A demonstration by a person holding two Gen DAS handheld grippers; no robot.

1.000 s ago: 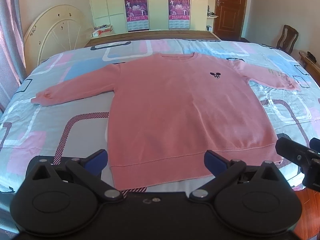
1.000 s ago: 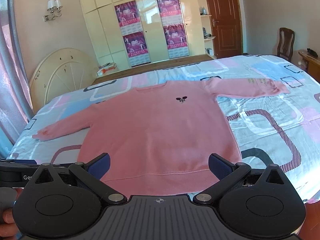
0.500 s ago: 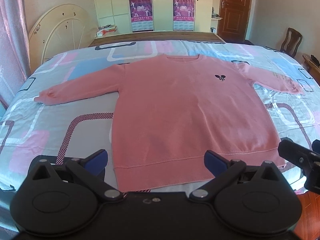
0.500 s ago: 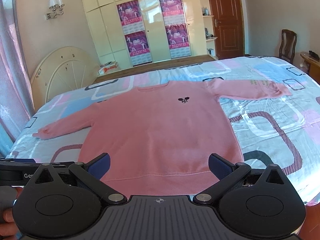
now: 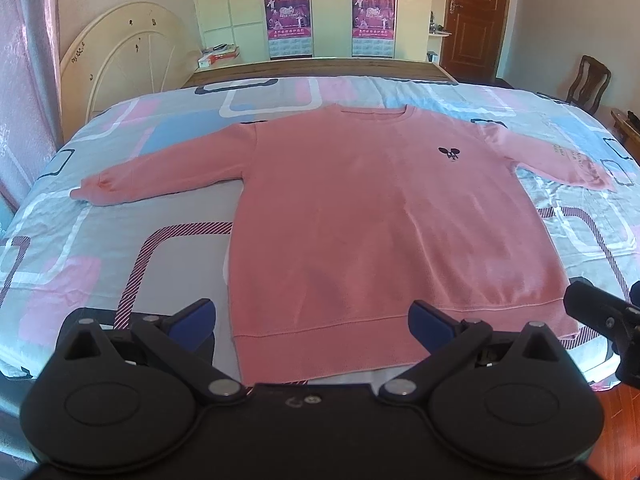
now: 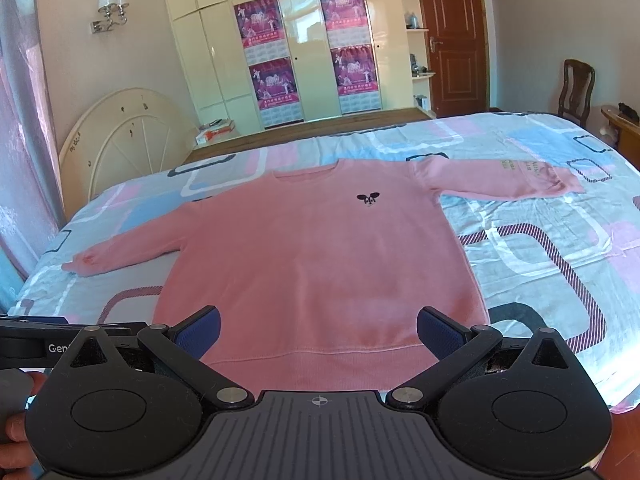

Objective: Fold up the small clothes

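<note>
The pink sweatshirt [image 5: 384,216] lies flat and face up on the bed [image 5: 80,240], hem toward the person and collar at the far end, so its long axis runs straight away from both tools, with a sleeve spread to each side. The left hand-held gripper [image 5: 312,316] hangs just short of the hem's left corner, jaws wide apart and empty. The right hand-held gripper [image 6: 318,330], equally wide and empty, faces the hem's right half. Judging by this, each is nearer its own bottom corner.
</note>
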